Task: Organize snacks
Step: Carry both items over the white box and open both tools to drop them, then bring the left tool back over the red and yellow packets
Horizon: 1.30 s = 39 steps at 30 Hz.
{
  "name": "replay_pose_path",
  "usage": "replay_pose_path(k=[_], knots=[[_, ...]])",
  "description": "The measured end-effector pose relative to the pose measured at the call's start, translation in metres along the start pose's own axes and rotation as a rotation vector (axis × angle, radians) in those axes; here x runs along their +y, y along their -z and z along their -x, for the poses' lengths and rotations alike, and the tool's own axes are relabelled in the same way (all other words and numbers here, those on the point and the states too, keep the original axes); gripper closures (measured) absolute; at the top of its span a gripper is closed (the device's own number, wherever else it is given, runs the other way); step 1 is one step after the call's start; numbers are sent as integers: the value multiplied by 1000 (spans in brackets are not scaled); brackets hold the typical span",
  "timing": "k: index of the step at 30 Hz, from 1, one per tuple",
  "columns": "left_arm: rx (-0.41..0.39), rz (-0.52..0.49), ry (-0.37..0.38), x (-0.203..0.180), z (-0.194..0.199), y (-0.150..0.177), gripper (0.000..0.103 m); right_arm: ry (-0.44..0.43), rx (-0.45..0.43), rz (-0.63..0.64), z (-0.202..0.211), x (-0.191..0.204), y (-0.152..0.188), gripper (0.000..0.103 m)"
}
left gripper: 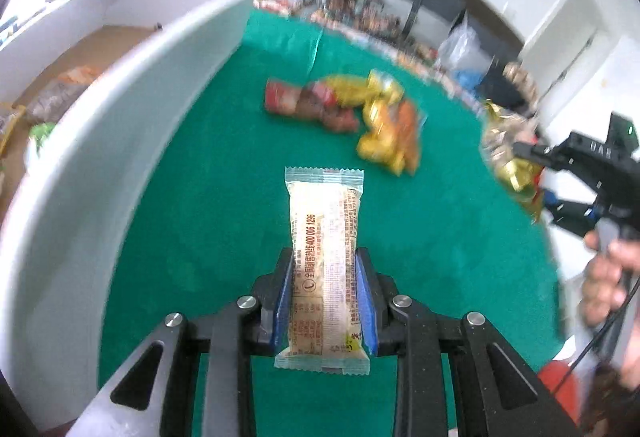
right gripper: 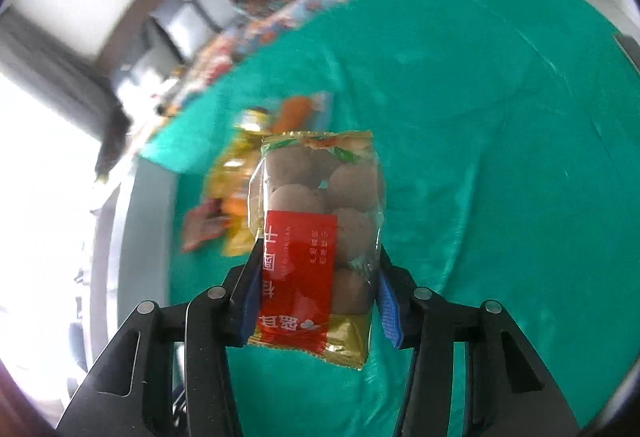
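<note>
My left gripper point(left gripper: 323, 257) is shut on a long pale snack bar point(left gripper: 324, 237) in a clear wrapper, held above the green cloth point(left gripper: 200, 205). My right gripper point(right gripper: 316, 265) is shut on a gold and red packet of round brown snacks point(right gripper: 320, 221), also held above the cloth. That packet point(left gripper: 508, 157) and the right gripper point(left gripper: 532, 177) show at the right edge of the left wrist view. A small pile of red, gold and orange snack packets point(left gripper: 352, 113) lies on the cloth ahead; it also shows in the right wrist view point(right gripper: 244, 173).
A white-walled box point(left gripper: 120, 125) stands to the left, with several snack packets point(left gripper: 52, 97) on its brown floor. A row of many colourful snacks point(left gripper: 360, 13) lines the far table edge. A person's hand point(left gripper: 608, 277) holds the right gripper.
</note>
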<state>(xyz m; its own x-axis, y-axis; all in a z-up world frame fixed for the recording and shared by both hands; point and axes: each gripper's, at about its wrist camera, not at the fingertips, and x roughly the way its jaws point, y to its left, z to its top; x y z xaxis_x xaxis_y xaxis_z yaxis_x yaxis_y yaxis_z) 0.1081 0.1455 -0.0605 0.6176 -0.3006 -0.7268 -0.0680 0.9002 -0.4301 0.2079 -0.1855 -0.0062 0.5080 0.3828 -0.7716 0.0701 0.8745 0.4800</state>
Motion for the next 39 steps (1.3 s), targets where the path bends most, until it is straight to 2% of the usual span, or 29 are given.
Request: replay_pose_path(k=[3, 5, 8, 9, 12, 14, 15, 16, 17, 19, 22, 26, 29, 32, 34, 36, 39], knots=[[-98, 52, 40, 10, 47, -23, 75, -108, -11, 92, 20, 55, -1, 52], [-162, 76, 20, 26, 79, -37, 75, -199, 0, 186, 29, 110, 5, 52], [-227, 125, -65, 66, 118, -52, 75, -317, 44, 310, 28, 186, 25, 52], [-247, 142, -126, 85, 130, -55, 75, -352, 64, 349, 25, 211, 36, 52], [-243, 185, -242, 127, 143, -55, 74, -414, 129, 455, 6, 273, 75, 51], [-226, 235, -316, 156, 145, -48, 65, -439, 162, 493, -12, 298, 101, 47], [-199, 274, -346, 172, 144, -45, 45, -446, 178, 498, -21, 306, 110, 43], [-188, 299, -361, 182, 145, -42, 25, -456, 206, 494, -34, 314, 117, 35], [-188, 323, -378, 189, 145, -38, 21, -453, 244, 486, -47, 319, 125, 32], [-210, 361, -404, 198, 150, -29, 20, -424, 303, 479, -66, 324, 134, 31], [-223, 382, -388, 196, 149, -23, 20, -426, 283, 465, -64, 312, 134, 31], [-231, 336, -332, 170, 143, -29, 20, -327, 146, 491, -52, 260, 110, 28], [-231, 249, -256, 127, 137, -34, 18, -119, 30, 524, -55, 200, 99, 26], [-211, 119, -184, 72, 122, -35, 10, 127, -1, 563, -68, 126, 96, 26], [-189, 26, -134, 33, 105, -31, 1, 254, -23, 582, -67, 77, 96, 26], [-134, -50, -72, -1, 78, -27, 0, 351, -62, 596, -59, 36, 95, 27], [-40, -126, -65, -34, 30, -19, 0, 434, -106, 565, -41, -14, 84, 27]])
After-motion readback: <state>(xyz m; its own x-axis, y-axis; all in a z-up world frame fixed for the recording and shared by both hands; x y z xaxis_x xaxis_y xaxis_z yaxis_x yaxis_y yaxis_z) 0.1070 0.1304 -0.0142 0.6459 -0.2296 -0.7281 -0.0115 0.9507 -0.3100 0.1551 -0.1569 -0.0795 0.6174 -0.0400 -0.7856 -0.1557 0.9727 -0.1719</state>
